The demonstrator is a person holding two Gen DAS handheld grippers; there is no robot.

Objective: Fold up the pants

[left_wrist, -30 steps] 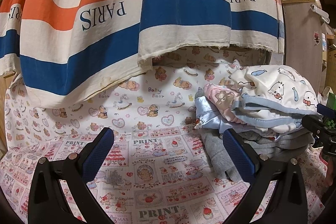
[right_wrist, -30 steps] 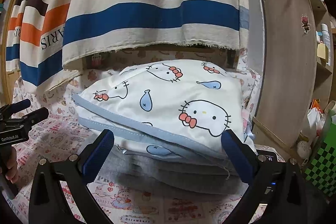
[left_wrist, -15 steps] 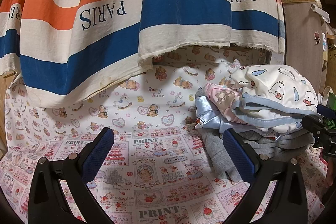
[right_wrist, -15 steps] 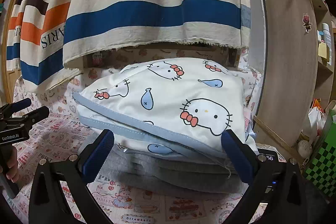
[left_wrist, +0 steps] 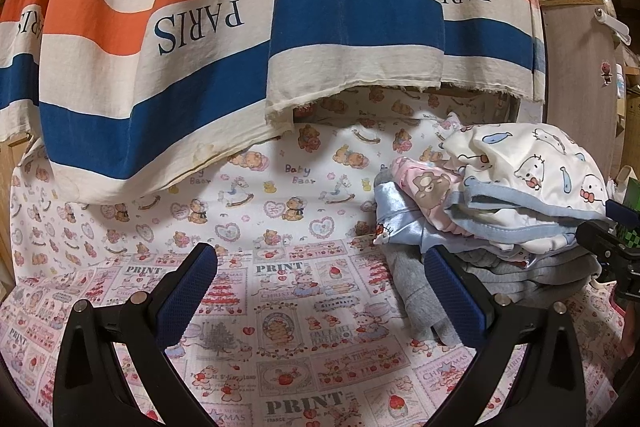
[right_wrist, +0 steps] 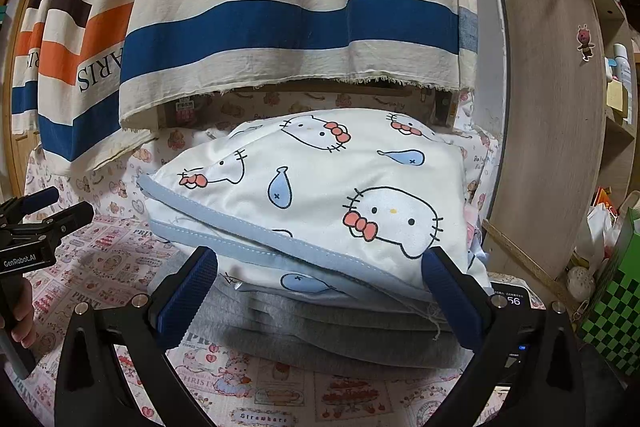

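Progress: your stack of clothes (right_wrist: 304,195) sits folded, cat-print piece on top, grey pants (right_wrist: 320,331) beneath — whether any are left to fold, you cannot tell.
Right claw (right_wrist: 318,291): spread wide around the stack's near edge, gripping nothing.
Left claw (left_wrist: 320,291): wide too, over bare sheet (left_wrist: 280,327) (stack just to its right).
Room: striped curtain (left_wrist: 224,39) behind, wooden shelf (right_wrist: 560,115) at right.
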